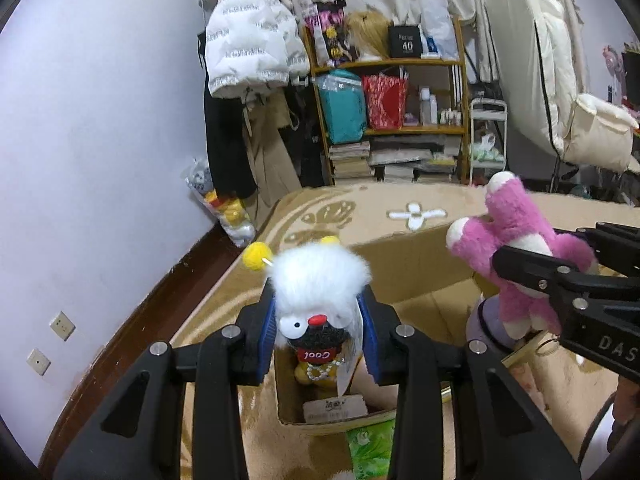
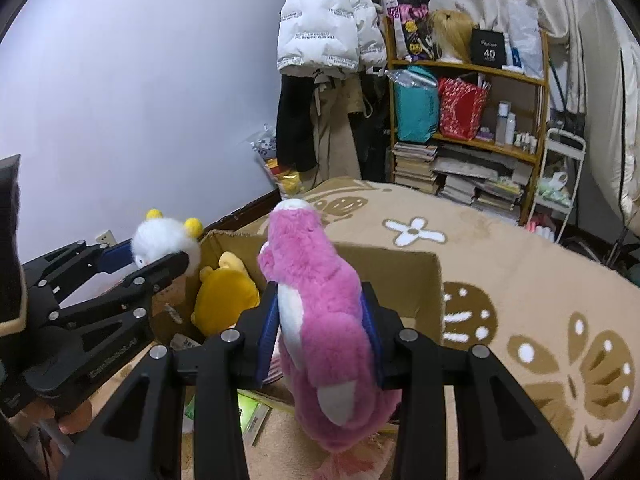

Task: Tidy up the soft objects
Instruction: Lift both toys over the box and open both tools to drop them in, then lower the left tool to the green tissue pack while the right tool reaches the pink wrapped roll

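Both wrist views look closely down into the cardboard box (image 1: pixel 404 264).

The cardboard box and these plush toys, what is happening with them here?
A person holds a gripper in each hand. The left gripper is shut on a fluffy white plush toy with yellow pom-poms, held over the open brown cardboard box. The right gripper is shut on a pink and white plush toy near the same box. A yellow plush toy already lies inside.
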The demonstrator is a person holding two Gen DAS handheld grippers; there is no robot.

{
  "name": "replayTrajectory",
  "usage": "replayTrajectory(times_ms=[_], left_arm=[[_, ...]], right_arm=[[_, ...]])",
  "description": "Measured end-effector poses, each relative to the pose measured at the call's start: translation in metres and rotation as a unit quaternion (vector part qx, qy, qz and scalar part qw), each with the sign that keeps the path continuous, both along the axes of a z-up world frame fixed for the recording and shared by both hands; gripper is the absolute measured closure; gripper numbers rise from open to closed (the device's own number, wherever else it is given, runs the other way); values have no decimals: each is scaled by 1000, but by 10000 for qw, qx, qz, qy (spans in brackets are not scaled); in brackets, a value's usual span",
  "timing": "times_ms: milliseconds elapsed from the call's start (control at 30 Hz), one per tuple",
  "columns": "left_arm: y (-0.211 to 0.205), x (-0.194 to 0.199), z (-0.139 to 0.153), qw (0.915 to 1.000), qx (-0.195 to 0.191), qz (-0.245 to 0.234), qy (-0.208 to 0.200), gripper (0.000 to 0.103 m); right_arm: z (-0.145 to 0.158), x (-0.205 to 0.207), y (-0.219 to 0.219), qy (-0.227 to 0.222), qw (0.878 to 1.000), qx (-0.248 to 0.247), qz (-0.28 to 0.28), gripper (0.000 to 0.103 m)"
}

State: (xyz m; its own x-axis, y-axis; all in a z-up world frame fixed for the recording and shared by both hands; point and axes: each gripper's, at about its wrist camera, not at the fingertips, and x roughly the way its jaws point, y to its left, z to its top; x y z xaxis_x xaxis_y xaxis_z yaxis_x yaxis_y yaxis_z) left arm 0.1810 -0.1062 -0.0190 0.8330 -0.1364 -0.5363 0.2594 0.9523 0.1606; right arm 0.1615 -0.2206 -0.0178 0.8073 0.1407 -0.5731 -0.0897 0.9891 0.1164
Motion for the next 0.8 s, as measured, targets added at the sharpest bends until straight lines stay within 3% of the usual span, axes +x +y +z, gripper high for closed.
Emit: replayTrajectory(times_ms=[200, 300, 433, 500, 567, 733, 800], left_arm=[[5, 6, -11, 9996, 53, 64, 274, 66], [7, 6, -11, 9994, 59, 90, 316, 49], [10, 4, -10, 9994, 48, 130, 328, 43], [14, 4, -10, 9990, 10, 218, 388, 34], [19, 1, -8, 9986, -24, 436, 285, 22], [32, -7, 1, 9978, -133, 601, 247, 15], [38, -13, 6, 9973, -219, 672, 172, 11]], right_arm=[[-8, 4, -8, 121, 9997, 226, -43, 60], [-7, 5, -12, 144, 9993, 326, -55, 60], [-7, 4, -14, 173, 9987, 468, -54, 57], [-7, 2, -14, 144, 9986, 497, -91, 41], [-7, 2, -14, 128, 9985, 523, -111, 36], [-4, -7, -10, 71, 9993, 280, -225, 33], [1, -13, -8, 22, 9993, 239, -303, 22]])
